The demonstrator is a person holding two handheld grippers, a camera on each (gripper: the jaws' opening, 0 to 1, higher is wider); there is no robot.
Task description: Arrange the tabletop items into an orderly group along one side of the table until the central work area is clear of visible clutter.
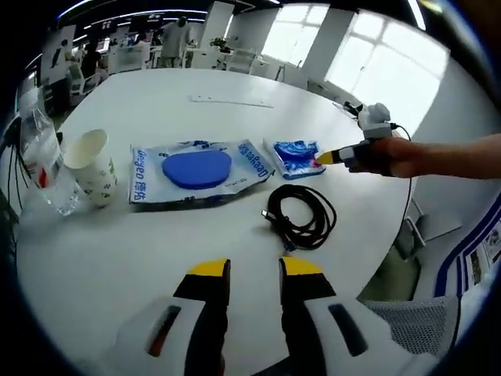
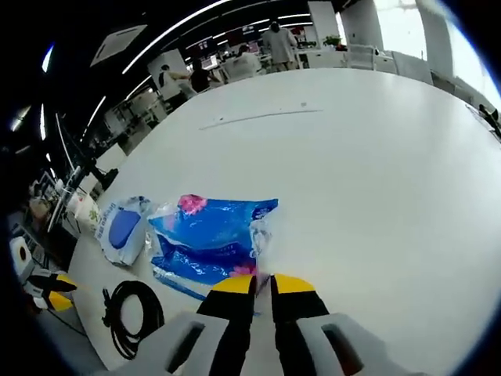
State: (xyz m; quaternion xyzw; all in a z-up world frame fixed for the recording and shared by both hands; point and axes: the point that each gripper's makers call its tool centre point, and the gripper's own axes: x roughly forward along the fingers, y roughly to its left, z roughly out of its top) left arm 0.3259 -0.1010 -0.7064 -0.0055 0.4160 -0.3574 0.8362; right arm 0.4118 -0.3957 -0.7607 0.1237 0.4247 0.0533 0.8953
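1. Progress, judged from the layout: the items sit in a loose row across the left gripper view; a clear plastic bottle (image 1: 39, 160) and a paper cup (image 1: 90, 166) at the left edge, touching or nearly so; a white pouch with a blue pad (image 1: 196, 171) at centre; a small blue packet (image 1: 296, 158) just to its right; a coiled black cable (image 1: 301, 215) below the packet, apart from the row.
2. The row is rough and lies across the middle of the white table (image 1: 156, 102), not along one side; a thin white strip (image 1: 231, 100) lies alone in the upper centre; grouping looks started but far from finished.
3. The left gripper (image 1: 254, 270) rises from the bottom centre of its own view, above bare tabletop, well short of the cable; its yellow-tipped jaws stand slightly apart with nothing between them.
4. The right gripper (image 1: 333, 157) enters the left gripper view from the right, a hand (image 1: 395, 157) behind it, its tip at the packet's right edge.
5. In the right gripper view that gripper (image 2: 262, 286) rises from the bottom centre; the blue packet (image 2: 211, 235) lies directly ahead; the jaws sit nearly closed at the packet's near edge; whether they actually pinch the wrapper, I cannot tell.
6. The cable (image 2: 133, 313) shows at lower left there, the pouch (image 2: 124, 227) at left.
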